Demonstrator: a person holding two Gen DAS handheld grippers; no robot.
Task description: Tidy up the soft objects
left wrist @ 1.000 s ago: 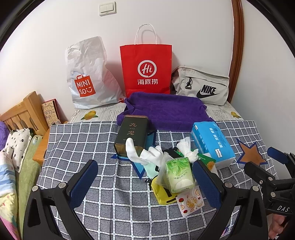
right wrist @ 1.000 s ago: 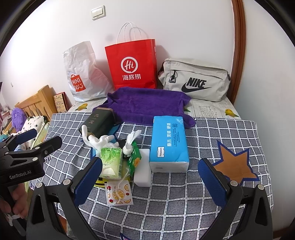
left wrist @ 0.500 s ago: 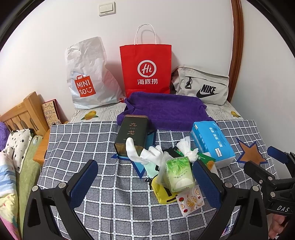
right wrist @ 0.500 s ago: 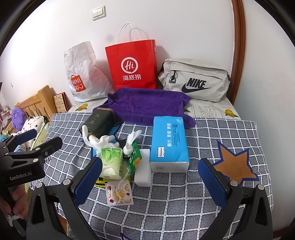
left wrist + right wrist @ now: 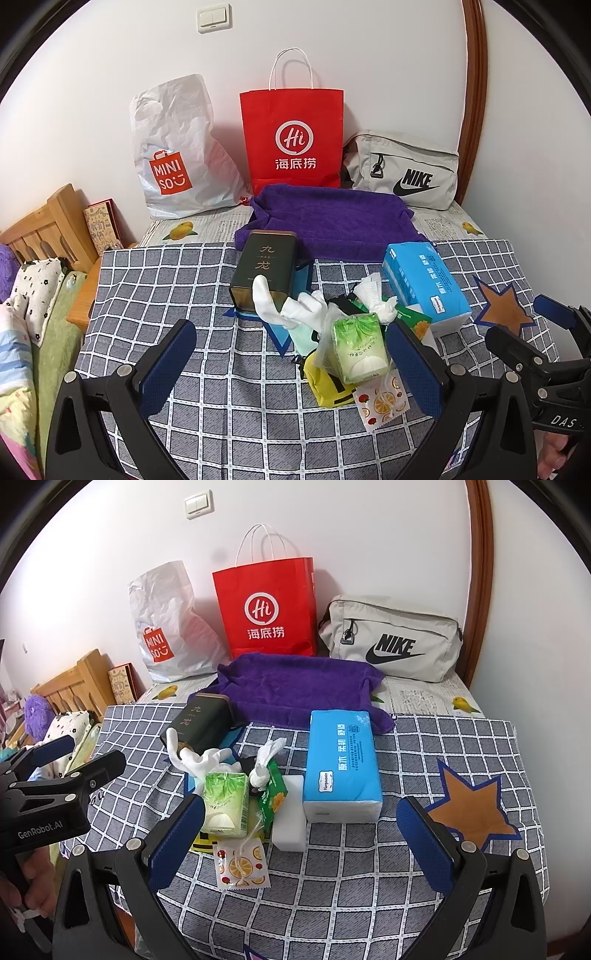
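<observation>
A heap of small things lies on the checked cloth [image 5: 177,280]: a white sock [image 5: 288,306], a green tissue pack [image 5: 356,347], a knotted white cloth [image 5: 373,299], a yellow pouch [image 5: 325,384], a fruit-print sachet [image 5: 382,402], a white sponge block [image 5: 290,819] and a blue tissue pack [image 5: 424,284]. A purple towel [image 5: 328,221] lies behind them. My left gripper [image 5: 291,369] is open and empty in front of the heap. My right gripper [image 5: 301,834] is open and empty, near the sponge and the blue tissue pack [image 5: 341,764].
A dark tea tin [image 5: 264,269] lies behind the sock. A white Miniso bag [image 5: 173,155], a red paper bag [image 5: 293,136] and a grey Nike bag [image 5: 402,170] stand against the wall. A wooden headboard [image 5: 40,229] and bedding are on the left. An orange star mark [image 5: 469,808] is on the cloth.
</observation>
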